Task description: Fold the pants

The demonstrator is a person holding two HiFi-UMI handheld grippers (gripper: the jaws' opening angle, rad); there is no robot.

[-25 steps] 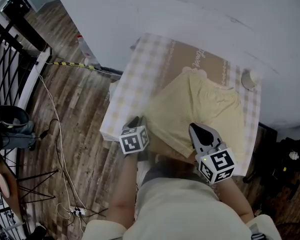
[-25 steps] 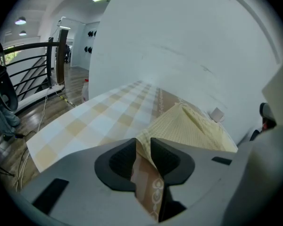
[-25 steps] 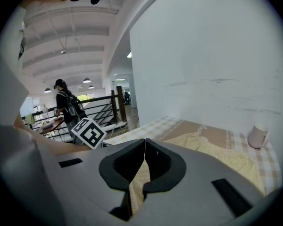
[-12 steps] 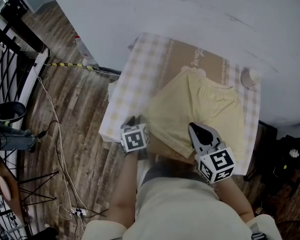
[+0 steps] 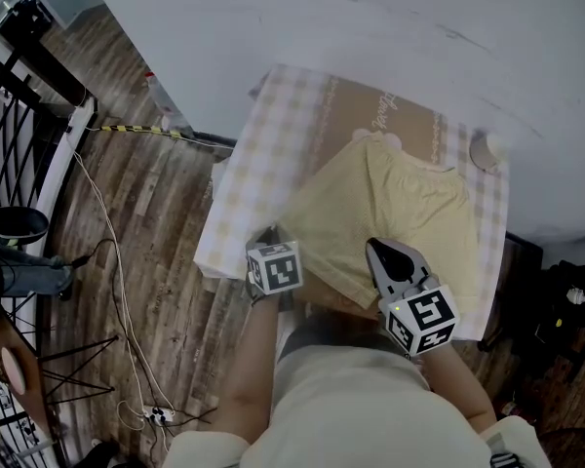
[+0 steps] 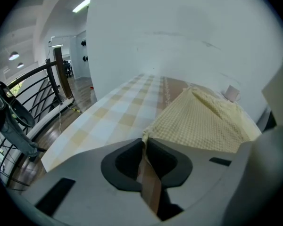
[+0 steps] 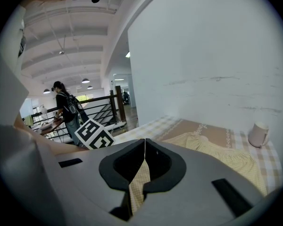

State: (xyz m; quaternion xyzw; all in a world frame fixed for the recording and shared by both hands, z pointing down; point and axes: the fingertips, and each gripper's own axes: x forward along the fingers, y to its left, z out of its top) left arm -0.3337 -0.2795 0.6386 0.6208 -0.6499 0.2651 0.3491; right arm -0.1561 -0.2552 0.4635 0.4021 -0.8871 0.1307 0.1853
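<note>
Pale yellow checked pants (image 5: 400, 213) lie flat on the table (image 5: 258, 164), waistband toward the wall. My left gripper (image 5: 271, 238) is at their near left corner. Its jaws are closing, and the hem corner (image 6: 148, 134) is pinched between them in the left gripper view (image 6: 145, 141). At the near edge of the pants my right gripper (image 5: 378, 251) is shut on the hem, and a strip of yellow cloth (image 7: 139, 182) hangs between its jaws (image 7: 144, 142). The rest of the pants (image 7: 226, 157) spreads out beyond it.
A white cup (image 5: 485, 152) stands at the table's far right corner against the white wall. A checked cloth with a brown panel (image 5: 370, 115) covers the table. A black railing (image 5: 19, 115), cables on the wood floor and a bottle (image 5: 159, 91) are on the left. A person (image 7: 66, 108) stands far off.
My left gripper has shifted right to the pants' near left corner and rolled a little. The right gripper and the pants have stayed in place.
</note>
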